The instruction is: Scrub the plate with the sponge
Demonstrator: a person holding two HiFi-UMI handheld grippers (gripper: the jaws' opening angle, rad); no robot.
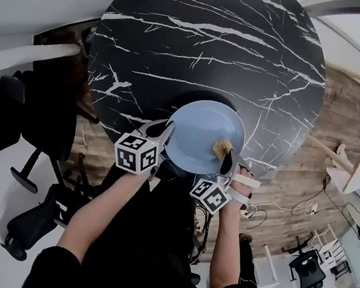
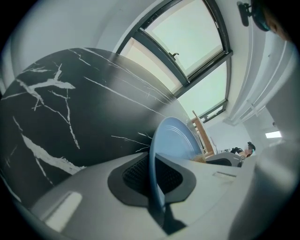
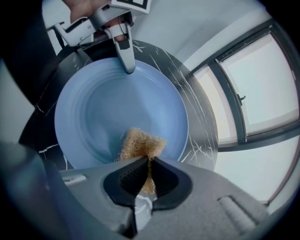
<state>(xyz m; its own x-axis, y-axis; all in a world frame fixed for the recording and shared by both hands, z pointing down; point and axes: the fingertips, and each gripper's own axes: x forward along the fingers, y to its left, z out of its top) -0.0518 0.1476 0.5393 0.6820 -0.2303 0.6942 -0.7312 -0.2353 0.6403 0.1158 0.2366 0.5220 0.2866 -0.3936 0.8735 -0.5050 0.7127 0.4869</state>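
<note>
1. Your left gripper point(image 2: 157, 177) is clamped on the plate point(image 1: 202, 135). The rim runs edge-on between the pads, and both press on it.
2. In the head view that grip sits on the plate's left rim. The plate is light blue and lies over the near edge of the black marbled table point(image 1: 199, 38).
3. Your right gripper point(image 3: 149, 174) pinches the sponge point(image 3: 140, 143), a tan fibrous scrap. Its jaws are almost together on it.
4. The sponge touches the plate's inner face, close to the rim on your right, across from the left grip.
5. I cannot tell whether the plate rests on the table. A dark shadow shows beyond its far rim.
</note>
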